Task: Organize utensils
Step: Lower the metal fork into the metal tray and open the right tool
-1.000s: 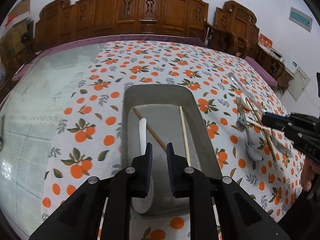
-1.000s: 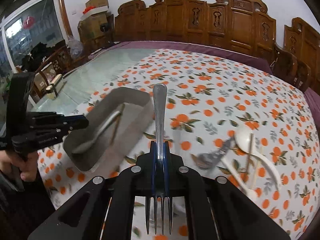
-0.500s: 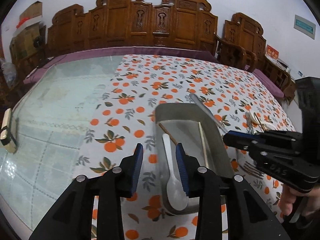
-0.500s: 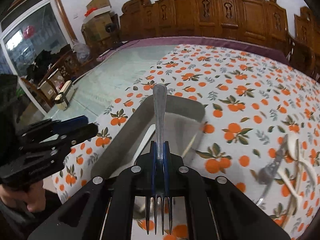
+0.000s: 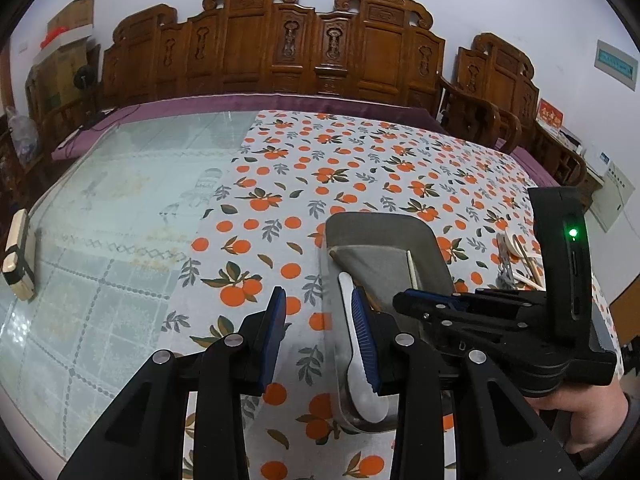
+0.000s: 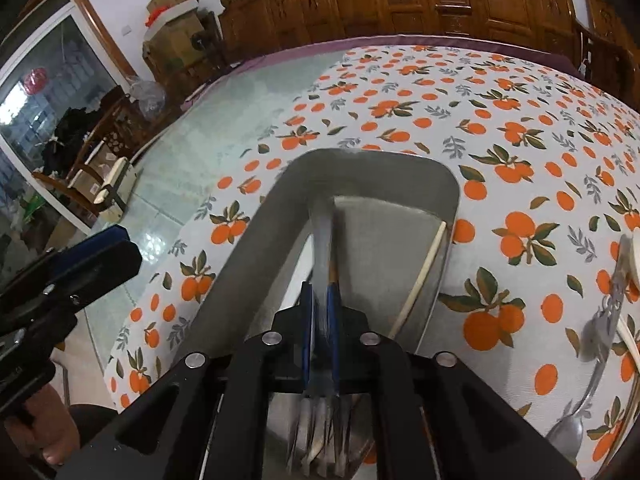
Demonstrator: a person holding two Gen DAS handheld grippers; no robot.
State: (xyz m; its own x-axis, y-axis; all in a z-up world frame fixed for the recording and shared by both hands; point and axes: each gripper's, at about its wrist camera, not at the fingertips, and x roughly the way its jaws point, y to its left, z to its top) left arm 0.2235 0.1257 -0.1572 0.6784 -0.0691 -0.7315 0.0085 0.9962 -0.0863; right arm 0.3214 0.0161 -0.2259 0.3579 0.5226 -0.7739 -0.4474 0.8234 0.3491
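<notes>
The right gripper hangs over the tray with a fork between its pads; the jaws are opening, and the fork shows blurred, so I cannot tell whether the pads are pressing on it or have let it go. The fork's long axis runs along the gripper's pointing line and along the tray's length, handle toward the far wall, tines nearest the camera, above the near floor of the tray. I judge this to be the drop, and it depends on that alignment: released so, the fork should land lengthwise inside. The tray holds a white spoon along its left side, a pale chopstick against its right wall and a brown stick partly hidden under the fork. The left gripper stands open and empty, beside the tray's left edge. More utensils lie loose on the cloth to the right, nearer the right hand.
</notes>
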